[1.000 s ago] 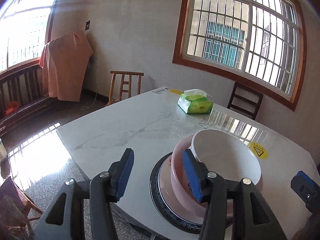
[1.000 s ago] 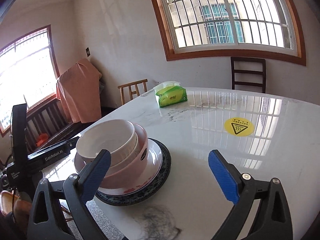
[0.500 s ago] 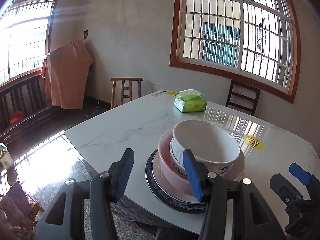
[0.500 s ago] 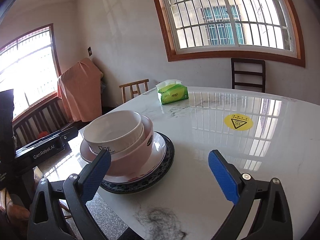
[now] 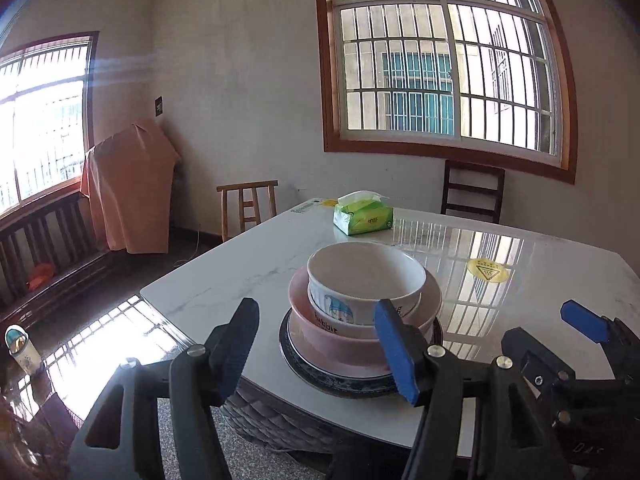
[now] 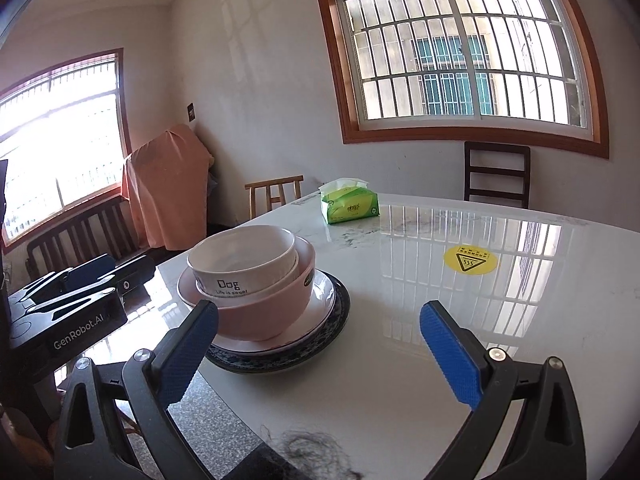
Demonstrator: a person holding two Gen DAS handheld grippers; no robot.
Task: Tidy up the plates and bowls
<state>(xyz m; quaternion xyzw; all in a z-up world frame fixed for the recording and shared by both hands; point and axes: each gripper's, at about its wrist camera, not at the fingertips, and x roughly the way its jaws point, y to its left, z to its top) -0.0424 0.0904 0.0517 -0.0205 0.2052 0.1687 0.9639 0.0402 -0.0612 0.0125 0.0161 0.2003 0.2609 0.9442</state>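
From your left wrist camera, your left gripper (image 5: 320,344) has its jaws released, spread wide with nothing between them. The stack of dishes sits just ahead of the jaws, a little toward the right-hand one, whose blue pad overlaps the stack's near edge in the picture; you cannot tell whether it touches. The stack rests near the bench (image 5: 248,280) corner: a dark patterned plate (image 5: 340,380) at the bottom, a pink bowl (image 5: 340,332) above it, and a white bowl (image 5: 364,280) nested upright in the pink one, with a blue drawing on its side. Far beyond the jaws, a green tissue pack (image 5: 363,219) lies on the bench, and a yellow round sticker (image 5: 488,270) is stuck to the bench ahead and to the right. Your right gripper (image 5: 576,332) shows at the right of the jaws, low over the bench edge.

From your right wrist camera, your right gripper (image 6: 318,348) also has its jaws released, wide apart and holding nothing, hovering over bare bench (image 6: 400,360). The stack stands ahead of the left-hand jaw: the dark patterned plate (image 6: 280,358), a white plate (image 6: 320,300) on it, then the pink bowl (image 6: 264,316), then the white bowl (image 6: 244,264) with "Dog" printed on its side. The left-hand pad overlaps the stack's near rim in the picture. The tissue pack (image 6: 350,206) lies far ahead between the jaws, and the yellow sticker (image 6: 471,260) ahead of the right-hand jaw. Your left gripper (image 6: 80,292) is off to the left of the stack, beside the bench edge.
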